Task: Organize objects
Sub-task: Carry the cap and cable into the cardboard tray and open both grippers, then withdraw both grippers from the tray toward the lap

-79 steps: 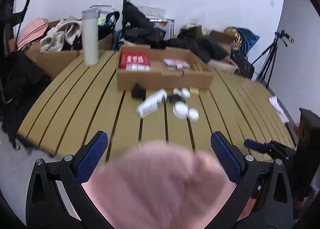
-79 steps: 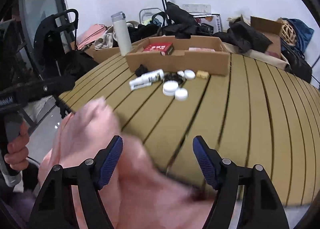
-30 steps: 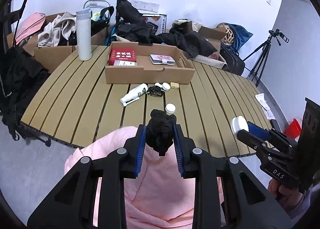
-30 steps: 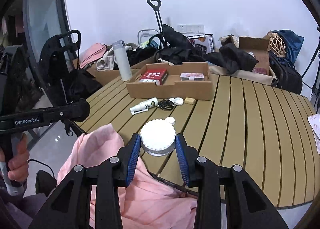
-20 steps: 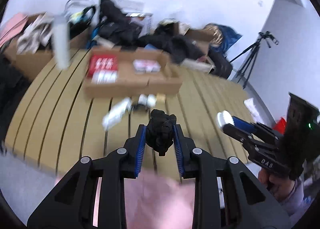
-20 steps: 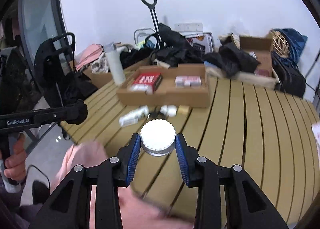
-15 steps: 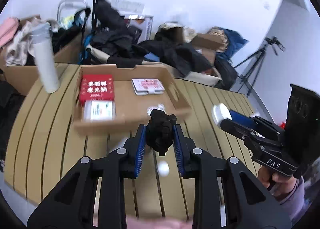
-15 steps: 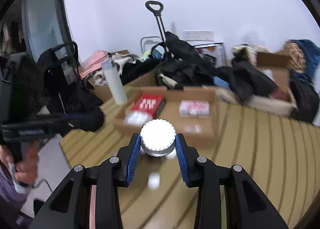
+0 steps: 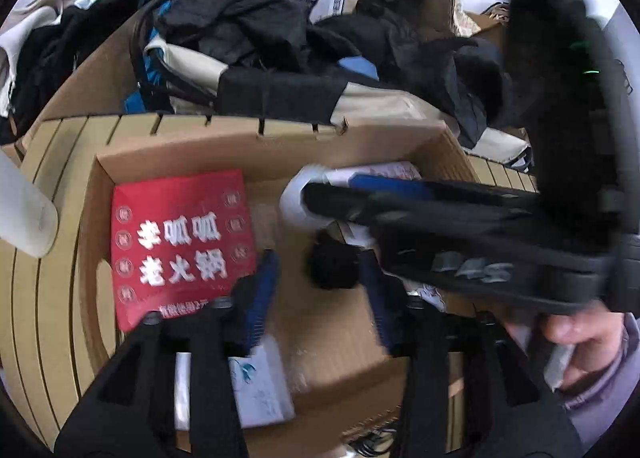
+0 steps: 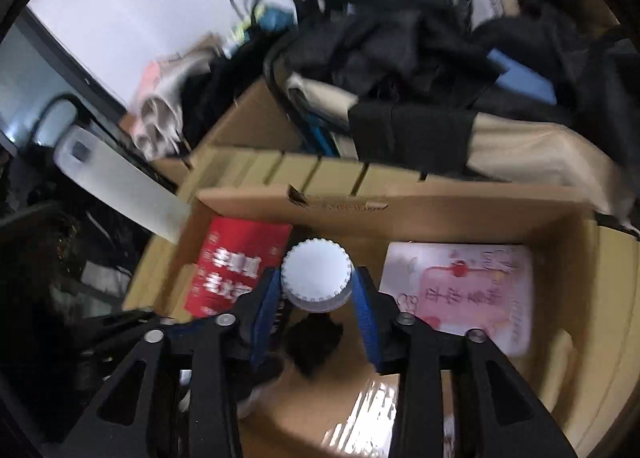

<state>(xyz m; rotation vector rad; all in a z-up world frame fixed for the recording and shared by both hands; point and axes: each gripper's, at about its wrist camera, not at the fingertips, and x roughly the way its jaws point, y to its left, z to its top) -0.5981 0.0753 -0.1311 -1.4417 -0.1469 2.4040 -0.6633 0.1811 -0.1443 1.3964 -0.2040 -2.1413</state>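
Both grippers over the cardboard box [image 9: 280,140] now, mid-frame in each wrist view. Left gripper [image 9: 320,284] opening, blue pads spread well clear of the small black bundle [image 9: 332,266] (a wad of cord or cloth, too blurred to tell), which sits low between them, apparently dropping to the box floor at centre frame. Right gripper [image 10: 318,304] opening too, the white ribbed cap [image 10: 316,278] between its pads at centre, a sliver of gap showing on the left side; released or not, hard to call. Already lying in the box: red packet [image 9: 180,242] at left, pink-printed card pack [image 10: 456,294] at right, a white-and-blue packet [image 9: 256,386] at lower centre of the left view. Judging progress: two more items about delivered, box filling up. Left to do, probably: clear both grippers out and fetch whatever remains on the slatted table [image 9: 44,298] (nothing of that in view here, only a dark tangle at the lower edge).
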